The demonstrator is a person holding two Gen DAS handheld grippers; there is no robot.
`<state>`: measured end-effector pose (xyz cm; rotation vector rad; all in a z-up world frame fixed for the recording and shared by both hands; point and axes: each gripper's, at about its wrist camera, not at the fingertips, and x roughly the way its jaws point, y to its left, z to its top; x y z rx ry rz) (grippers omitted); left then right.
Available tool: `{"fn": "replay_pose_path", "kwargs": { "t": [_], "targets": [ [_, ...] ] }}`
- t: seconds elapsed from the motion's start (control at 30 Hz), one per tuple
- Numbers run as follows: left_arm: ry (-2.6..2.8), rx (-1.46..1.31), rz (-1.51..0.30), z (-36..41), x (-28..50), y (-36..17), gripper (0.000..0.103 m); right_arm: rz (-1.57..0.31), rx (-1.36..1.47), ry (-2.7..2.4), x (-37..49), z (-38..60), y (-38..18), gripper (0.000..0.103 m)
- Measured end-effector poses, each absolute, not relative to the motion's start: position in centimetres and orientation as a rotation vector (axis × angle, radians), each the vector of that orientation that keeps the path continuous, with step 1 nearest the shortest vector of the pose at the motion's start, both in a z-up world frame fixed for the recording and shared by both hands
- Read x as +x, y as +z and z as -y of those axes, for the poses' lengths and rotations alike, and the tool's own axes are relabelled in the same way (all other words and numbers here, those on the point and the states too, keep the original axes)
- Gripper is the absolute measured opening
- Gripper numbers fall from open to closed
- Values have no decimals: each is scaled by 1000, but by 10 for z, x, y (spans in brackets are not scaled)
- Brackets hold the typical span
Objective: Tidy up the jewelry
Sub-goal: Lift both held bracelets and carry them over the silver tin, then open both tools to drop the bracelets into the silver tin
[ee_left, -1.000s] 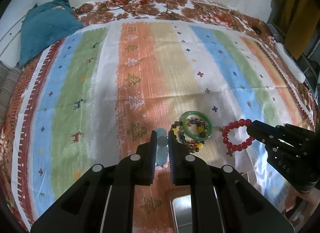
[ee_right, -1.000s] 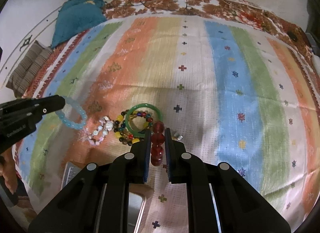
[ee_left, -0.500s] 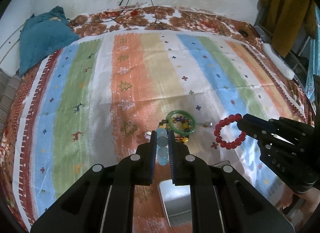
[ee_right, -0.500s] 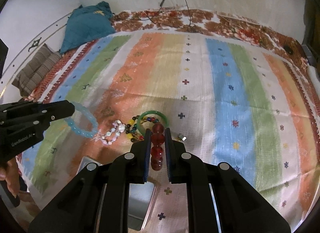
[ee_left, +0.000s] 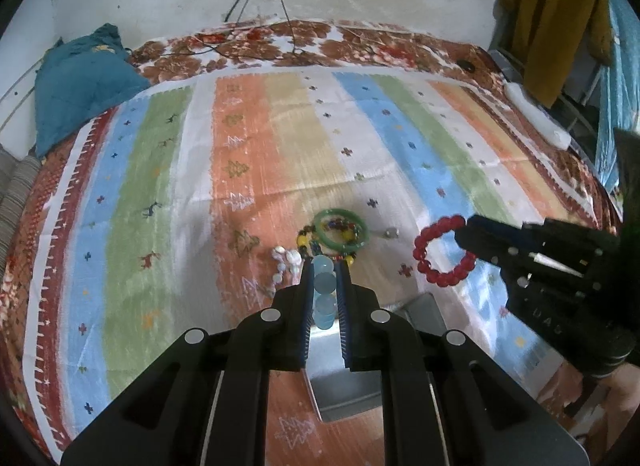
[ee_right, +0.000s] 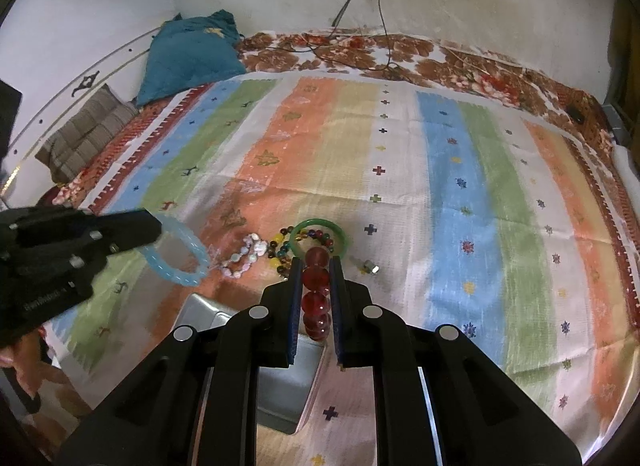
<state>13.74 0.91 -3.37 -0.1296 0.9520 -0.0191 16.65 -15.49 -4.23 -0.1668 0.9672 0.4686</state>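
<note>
pale blue bracelet (ee_left: 323,292): pinched in left gripper (ee_left: 324,306), lifted toward metal tin (ee_left: 348,390)
red bracelet (ee_right: 316,294): clamped by right gripper (ee_right: 316,306), likewise

"DAS" on right hand-held gripper (ee_left: 460,231)

The metal tray (ee_left: 424,306) lies mostly hidden behind the left gripper's fingers (ee_left: 306,306); the small silver piece (ee_right: 369,266) is too small to identify.
</note>
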Motion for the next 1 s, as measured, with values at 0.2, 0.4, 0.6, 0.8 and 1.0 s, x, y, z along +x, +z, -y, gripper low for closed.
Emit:
{"fn": "replay_pose_path", "kwargs": {
  "t": [0.2, 0.4, 0.6, 0.8, 1.0],
  "targets": [
    [-27, -136, -921, -7, 125, -26, 11, -964, -159, 485, 156, 157, -38, 14],
    [-38, -145, -918, -5, 115, -28, 11, -974, -168, 493, 148, 157, -39, 14],
    [-46, -142, -913, -1, 107, -27, 11, -978, -171, 506, 139, 157, -40, 14],
    [-52, -136, -945, 2, 104, -32, 11, -974, -199, 508, 129, 157, -40, 15],
    [16, -127, -957, -5, 103, -36, 29, -1000, -202, 468, 136, 160, -45, 32]
  ]
}}
